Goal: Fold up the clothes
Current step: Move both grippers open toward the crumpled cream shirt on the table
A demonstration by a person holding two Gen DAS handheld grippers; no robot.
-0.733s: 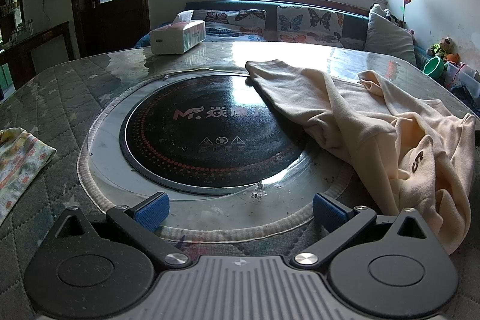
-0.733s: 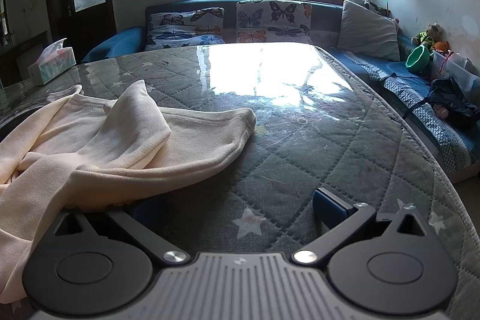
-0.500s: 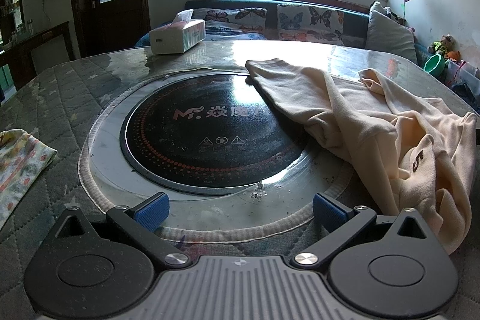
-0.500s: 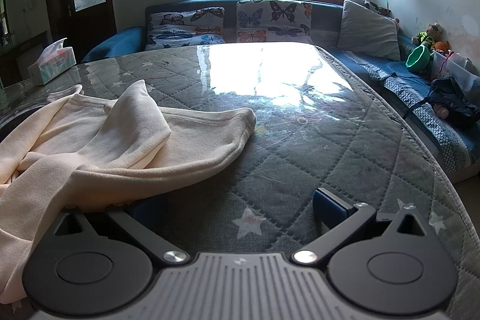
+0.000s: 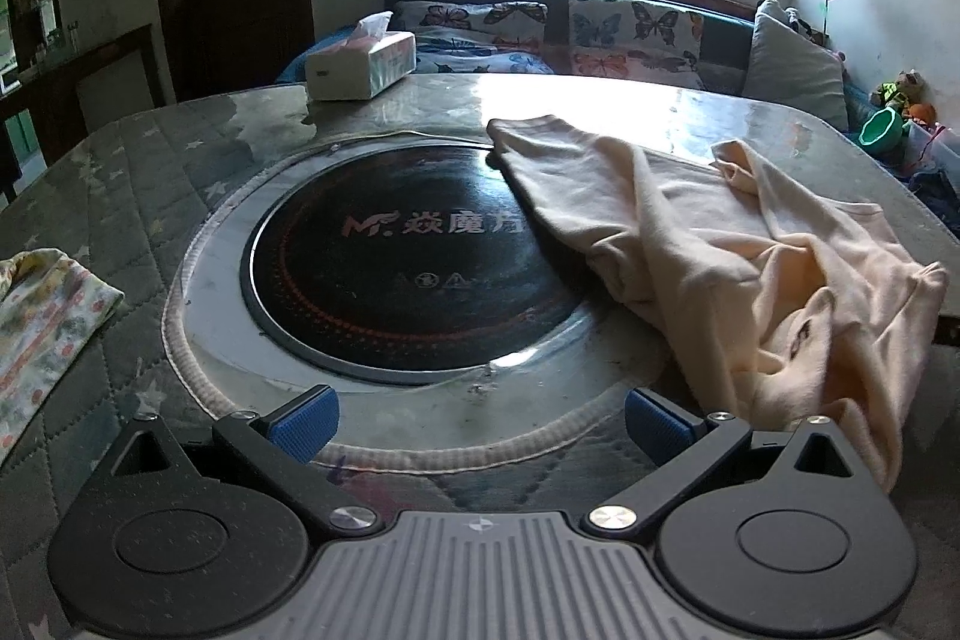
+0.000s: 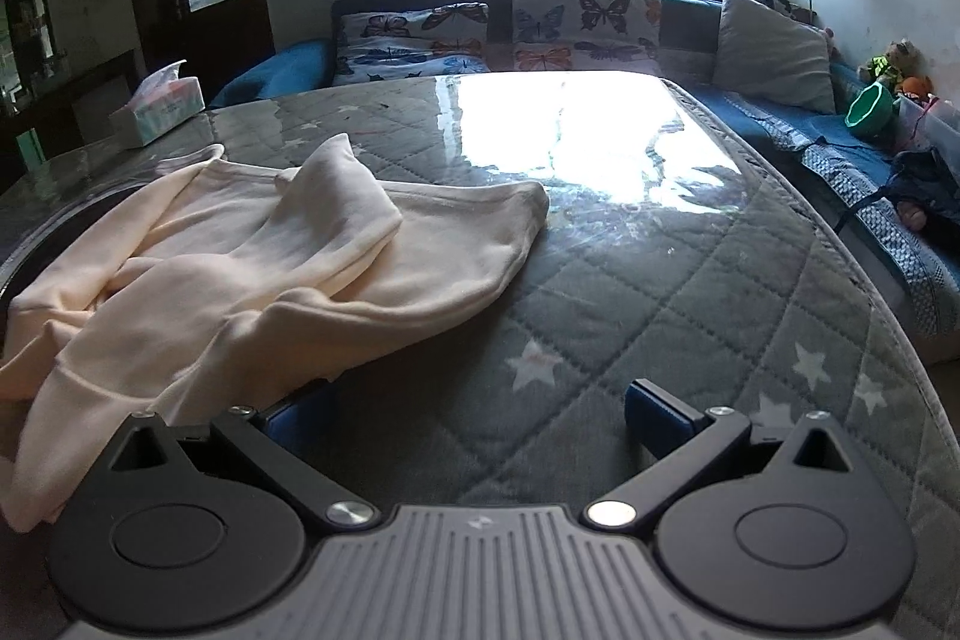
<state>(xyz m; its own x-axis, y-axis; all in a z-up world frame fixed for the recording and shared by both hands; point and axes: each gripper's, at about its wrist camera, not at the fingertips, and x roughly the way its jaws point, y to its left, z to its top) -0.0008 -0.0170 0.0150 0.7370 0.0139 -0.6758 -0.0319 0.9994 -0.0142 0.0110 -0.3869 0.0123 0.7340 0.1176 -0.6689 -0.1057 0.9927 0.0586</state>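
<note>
A crumpled cream garment (image 5: 720, 256) lies on the quilted table, its far sleeve end resting over the black round hotplate (image 5: 408, 256). My left gripper (image 5: 480, 415) hovers open at the near rim of the hotplate, with the garment just to its right. In the right wrist view the same cream garment (image 6: 258, 268) spreads across the left half. My right gripper (image 6: 480, 415) is open; the garment's near edge hangs over its left blue pad (image 6: 300, 415), and nothing is clamped between the fingers.
A floral cloth (image 5: 42, 316) lies at the table's left edge. A tissue box (image 5: 360, 64) stands at the far side. A sofa with butterfly cushions (image 6: 498, 34) runs behind the table, and a green bowl (image 6: 869, 109) sits at the far right.
The left view has drifted slightly right, so the floral cloth sits further toward the left edge. The garment's near fold looks more bunched. The right gripper has barely moved.
</note>
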